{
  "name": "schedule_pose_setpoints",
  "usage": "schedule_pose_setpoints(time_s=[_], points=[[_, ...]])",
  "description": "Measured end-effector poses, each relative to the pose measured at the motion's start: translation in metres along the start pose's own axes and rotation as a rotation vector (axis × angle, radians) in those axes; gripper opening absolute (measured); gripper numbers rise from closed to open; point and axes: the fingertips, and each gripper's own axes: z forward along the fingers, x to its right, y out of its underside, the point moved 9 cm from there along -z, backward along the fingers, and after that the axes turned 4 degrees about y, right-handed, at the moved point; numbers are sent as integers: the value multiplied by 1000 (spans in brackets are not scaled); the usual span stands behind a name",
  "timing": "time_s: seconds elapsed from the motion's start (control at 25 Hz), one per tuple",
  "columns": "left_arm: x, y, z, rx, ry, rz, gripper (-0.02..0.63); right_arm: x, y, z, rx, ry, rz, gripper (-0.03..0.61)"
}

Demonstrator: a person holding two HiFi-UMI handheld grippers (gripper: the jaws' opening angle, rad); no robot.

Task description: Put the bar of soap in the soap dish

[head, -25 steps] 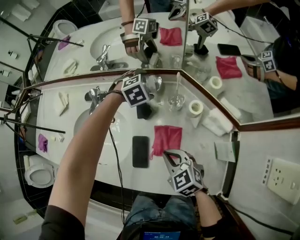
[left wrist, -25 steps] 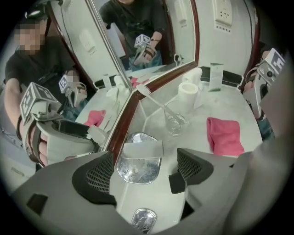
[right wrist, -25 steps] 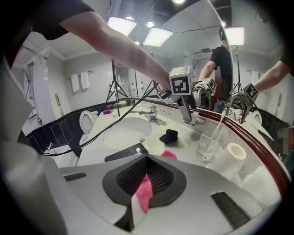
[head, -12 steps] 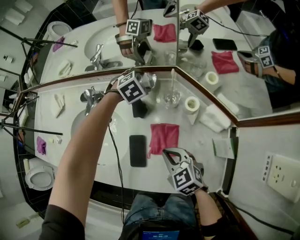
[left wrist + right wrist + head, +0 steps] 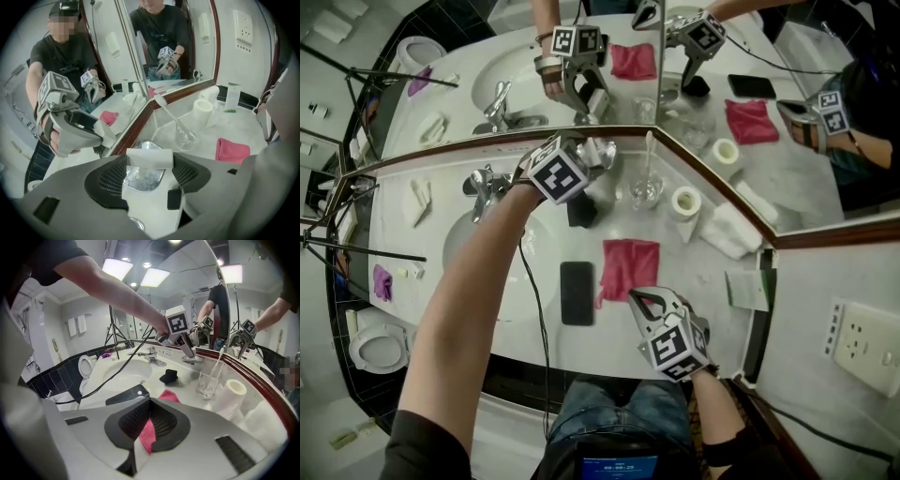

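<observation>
My left gripper [image 5: 592, 157] hangs at the back of the counter by the mirror, pointing steeply down. Its jaws are shut on a white bar of soap [image 5: 149, 158]. Directly beneath the bar lies the silver metal soap dish [image 5: 140, 180], which shows as a shiny patch [image 5: 607, 150] past the marker cube in the head view. The soap itself is hidden in the head view. My right gripper [image 5: 639, 300] rests shut near the front of the counter, tips at the near edge of a red cloth [image 5: 630, 262]. A strip of that cloth [image 5: 147, 430] shows in the slit between its jaws.
A black phone [image 5: 577, 292] lies left of the cloth. A black pouch [image 5: 581, 208], a glass holding a toothbrush [image 5: 645, 192], a paper roll [image 5: 686, 202] and folded white towels [image 5: 731, 234] stand near the dish. The faucet [image 5: 483, 183] and basin [image 5: 473, 246] are at left.
The left gripper has rolled a little over the dish and stayed at the same spot. The right gripper has not moved.
</observation>
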Motion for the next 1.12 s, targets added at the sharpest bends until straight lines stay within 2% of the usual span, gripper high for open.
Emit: schedule_pose_setpoints(time_s=[0.2, 0.36, 0.6, 0.68, 0.88, 1.12], points=[[17, -2, -28, 102, -13, -80, 304, 2, -7, -6, -3, 24, 0, 15], [31, -6, -57, 251, -25, -160, 304, 11, -21, -14, 15, 57, 19, 15], [70, -5, -101, 477, -104, -303, 304, 16, -23, -37, 4, 102, 97, 15], [81, -6, -114, 537, -141, -327, 304, 22, -25, -45, 7, 123, 118, 16], [124, 0, -132, 602, -180, -364, 304, 26, -21, -68, 13, 160, 154, 15], [179, 3, -150, 630, -177, -331, 304, 31, -21, -91, 34, 222, 211, 15]])
